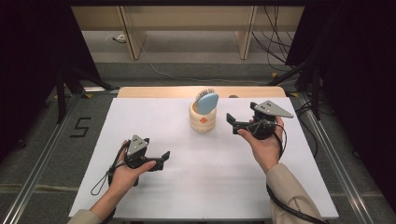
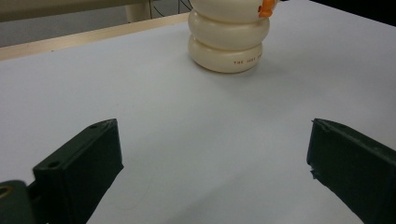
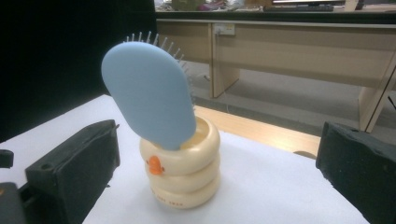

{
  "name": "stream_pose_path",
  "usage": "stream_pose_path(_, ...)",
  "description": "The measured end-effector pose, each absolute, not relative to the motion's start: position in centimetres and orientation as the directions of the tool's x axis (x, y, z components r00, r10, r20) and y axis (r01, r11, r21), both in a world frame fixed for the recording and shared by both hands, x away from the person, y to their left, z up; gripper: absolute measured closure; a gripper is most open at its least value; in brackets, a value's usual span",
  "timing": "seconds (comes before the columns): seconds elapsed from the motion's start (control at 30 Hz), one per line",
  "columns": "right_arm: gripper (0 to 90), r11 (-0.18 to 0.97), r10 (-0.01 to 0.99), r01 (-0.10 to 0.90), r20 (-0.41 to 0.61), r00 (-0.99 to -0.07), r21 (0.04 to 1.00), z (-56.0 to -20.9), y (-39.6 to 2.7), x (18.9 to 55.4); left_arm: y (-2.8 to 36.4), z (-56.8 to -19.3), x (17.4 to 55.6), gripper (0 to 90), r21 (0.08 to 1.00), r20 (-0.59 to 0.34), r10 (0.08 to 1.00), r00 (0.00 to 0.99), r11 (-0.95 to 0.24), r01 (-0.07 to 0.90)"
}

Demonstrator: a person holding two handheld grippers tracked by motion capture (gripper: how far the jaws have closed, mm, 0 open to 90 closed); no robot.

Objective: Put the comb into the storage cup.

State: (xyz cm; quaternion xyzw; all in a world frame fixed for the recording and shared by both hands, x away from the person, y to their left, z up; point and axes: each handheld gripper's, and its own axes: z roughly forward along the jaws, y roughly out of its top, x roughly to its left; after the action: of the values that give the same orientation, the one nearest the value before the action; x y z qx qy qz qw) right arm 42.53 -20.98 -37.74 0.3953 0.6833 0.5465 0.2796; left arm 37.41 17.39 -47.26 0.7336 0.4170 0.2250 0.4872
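The white table (image 1: pixel 140 116) is largely bare around the cream ringed cup (image 1: pixel 202 119), which stands toward the far edge with the blue hairbrush (image 1: pixel 207 102) leaning head-up in it. Just right of the cup, the right gripper (image 1: pixel 232 122) is held wide open and empty; a sideways nudge could topple the cup. Well nearer than the cup, the left gripper (image 1: pixel 164 157) is likewise wide open, holding nothing.

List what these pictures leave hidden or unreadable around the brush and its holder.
- Brush handle: right gripper view, hidden inside the cream holder.
- Holder top: left gripper view, cut off by the upper edge.
- Small print on the holder's base ring: left gripper view, too small to read fully.
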Motion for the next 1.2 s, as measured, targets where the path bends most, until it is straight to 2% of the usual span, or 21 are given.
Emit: stream_pose_path(1.2, 0.5, 0.110, 0.873, 0.297, 0.051, -0.486, 0.949, -40.0, -25.0, 40.3, 17.3, -47.3, 37.4, 2.8, 0.903, -0.076, 0.831, 0.551, -0.178, 0.392)
